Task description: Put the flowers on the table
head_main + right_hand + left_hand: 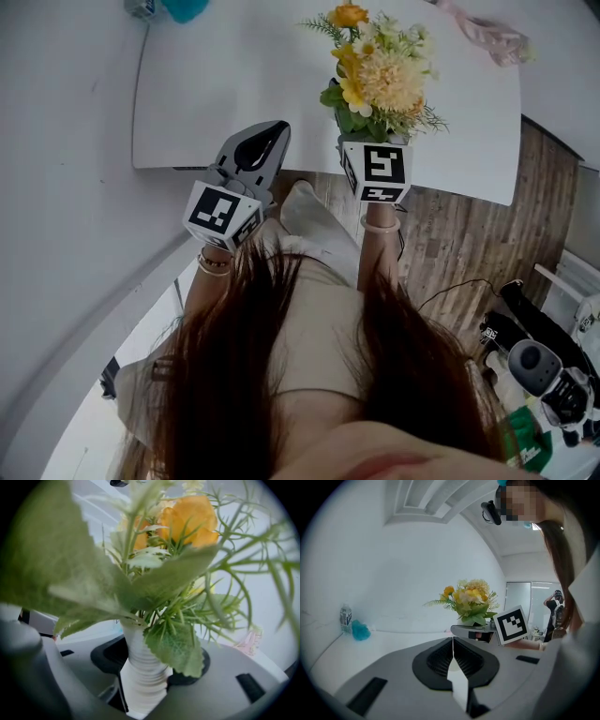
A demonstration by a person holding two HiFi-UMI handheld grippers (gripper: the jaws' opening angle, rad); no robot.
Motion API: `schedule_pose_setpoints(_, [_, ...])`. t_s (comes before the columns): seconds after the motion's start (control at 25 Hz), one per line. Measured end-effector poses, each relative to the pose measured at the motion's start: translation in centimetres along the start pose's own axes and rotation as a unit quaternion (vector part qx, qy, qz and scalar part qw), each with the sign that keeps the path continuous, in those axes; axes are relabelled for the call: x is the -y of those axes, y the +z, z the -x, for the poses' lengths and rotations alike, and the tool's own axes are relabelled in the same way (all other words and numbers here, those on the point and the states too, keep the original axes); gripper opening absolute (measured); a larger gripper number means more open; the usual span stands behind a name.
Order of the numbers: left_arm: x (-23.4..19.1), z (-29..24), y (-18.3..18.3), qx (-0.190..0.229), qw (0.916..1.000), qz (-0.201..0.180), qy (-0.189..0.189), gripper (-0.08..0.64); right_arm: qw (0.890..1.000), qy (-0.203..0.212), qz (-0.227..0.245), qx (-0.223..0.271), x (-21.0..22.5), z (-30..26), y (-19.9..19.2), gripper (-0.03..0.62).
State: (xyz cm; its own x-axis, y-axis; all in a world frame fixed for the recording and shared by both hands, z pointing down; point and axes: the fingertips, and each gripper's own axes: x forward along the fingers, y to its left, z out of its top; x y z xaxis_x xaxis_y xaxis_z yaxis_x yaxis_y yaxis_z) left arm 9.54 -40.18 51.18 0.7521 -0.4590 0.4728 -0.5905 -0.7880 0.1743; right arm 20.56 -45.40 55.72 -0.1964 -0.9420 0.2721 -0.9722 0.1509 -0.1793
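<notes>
Nothing legible; the label on the water bottle is too small.

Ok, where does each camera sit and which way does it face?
Head view: on the head, steeply down at the table; hair, left gripper, right gripper show.
Left gripper view: along its shut, empty jaws, across the table; hair shows.
Right gripper view: along jaws shut on the vase; no body shows.
All three share the flowers.

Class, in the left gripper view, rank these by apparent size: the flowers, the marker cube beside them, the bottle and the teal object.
1. flowers
2. marker cube
3. bottle and teal object: about alike, so unranked. Both stand farther from the camera, which shrinks them.
</notes>
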Motion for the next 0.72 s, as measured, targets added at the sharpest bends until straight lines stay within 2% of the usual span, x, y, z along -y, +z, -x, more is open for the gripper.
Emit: schedule_pose_setpoints(0.72, [-1.1,-1.1,-1.7,-0.029,0.9995,0.010,-0.010,0.008,1.000,-0.006,-0.005,-0.018,0.5,-2.4,-3.1,0.258])
